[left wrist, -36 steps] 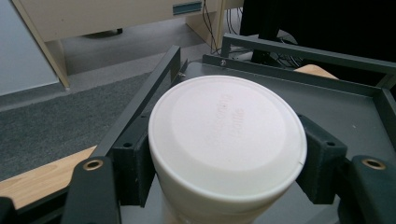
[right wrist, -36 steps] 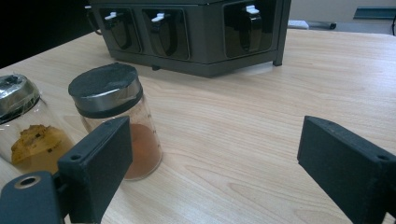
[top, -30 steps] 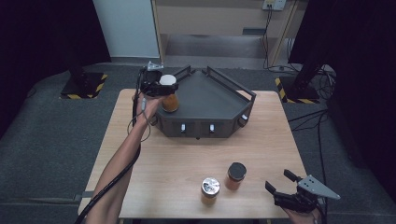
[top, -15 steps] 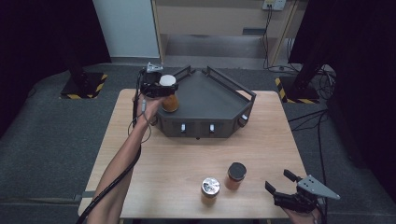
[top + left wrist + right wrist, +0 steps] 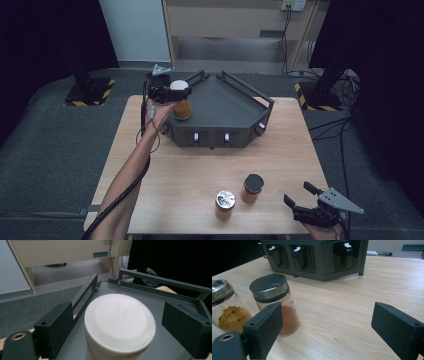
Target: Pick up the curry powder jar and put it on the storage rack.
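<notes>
An orange-filled jar with a white lid point(image 5: 181, 102) stands on the left corner of the dark grey rack's point(image 5: 225, 107) top. My left gripper point(image 5: 172, 91) is at the lid, open. In the left gripper view the lid point(image 5: 120, 325) sits between the two jaws with a small gap on each side. My right gripper point(image 5: 299, 196) hangs open near the table's front right edge, holding nothing. In the right gripper view a black-lidded jar of red-brown powder point(image 5: 274, 302) stands just beyond its left jaw.
A silver-lidded jar point(image 5: 225, 204) stands left of the black-lidded jar point(image 5: 252, 188) near the front edge. The rack has raised rails point(image 5: 160, 282) and three front compartments with white tabs point(image 5: 298, 250). Bare wooden table point(image 5: 195, 170) lies between rack and jars.
</notes>
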{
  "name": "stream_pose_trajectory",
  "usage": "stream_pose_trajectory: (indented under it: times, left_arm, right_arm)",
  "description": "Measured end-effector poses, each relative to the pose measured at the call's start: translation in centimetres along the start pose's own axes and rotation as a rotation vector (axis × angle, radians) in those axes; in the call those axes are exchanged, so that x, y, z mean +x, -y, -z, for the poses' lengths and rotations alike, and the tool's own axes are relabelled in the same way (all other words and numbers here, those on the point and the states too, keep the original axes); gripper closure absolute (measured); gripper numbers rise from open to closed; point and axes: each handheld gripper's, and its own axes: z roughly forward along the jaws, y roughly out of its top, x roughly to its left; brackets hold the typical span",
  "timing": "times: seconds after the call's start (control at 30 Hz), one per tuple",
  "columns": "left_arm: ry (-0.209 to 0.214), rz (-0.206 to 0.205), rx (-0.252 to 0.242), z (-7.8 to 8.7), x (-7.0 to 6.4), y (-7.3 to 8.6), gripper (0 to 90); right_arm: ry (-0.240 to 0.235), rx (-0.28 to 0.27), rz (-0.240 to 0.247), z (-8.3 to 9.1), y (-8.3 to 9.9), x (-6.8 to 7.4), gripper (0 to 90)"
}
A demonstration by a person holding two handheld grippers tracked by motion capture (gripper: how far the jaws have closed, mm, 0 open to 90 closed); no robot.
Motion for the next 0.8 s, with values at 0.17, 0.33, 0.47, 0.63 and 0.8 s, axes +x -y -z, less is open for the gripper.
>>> stream_pose_trajectory:
  times: [0.17,0.33,0.47,0.63,0.8]
  left_arm:
    - [0.007,-0.016,-0.021,1.1,-0.3,-0.5,6.4]
    - [0.023,-0.031,-0.032,2.3,-0.5,-0.9,5.1]
    - [0.04,-0.035,-0.037,3.2,-0.5,-0.8,5.1]
    - [0.058,-0.041,-0.045,4.5,-0.5,-0.3,5.2]
    - [0.076,-0.047,-0.058,5.9,-0.4,0.6,5.2]
  right_arm:
    - [0.0,-0.002,0.002,0.0,0.0,0.1,10.4]
    - [-0.002,-0.001,0.004,0.0,0.0,0.1,10.4]
    - [-0.003,0.0,0.005,0.0,0.0,0.0,10.4]
    - [-0.002,0.0,0.005,0.0,0.0,0.1,10.3]
    - [-0.002,0.001,0.007,0.0,0.0,0.1,10.3]
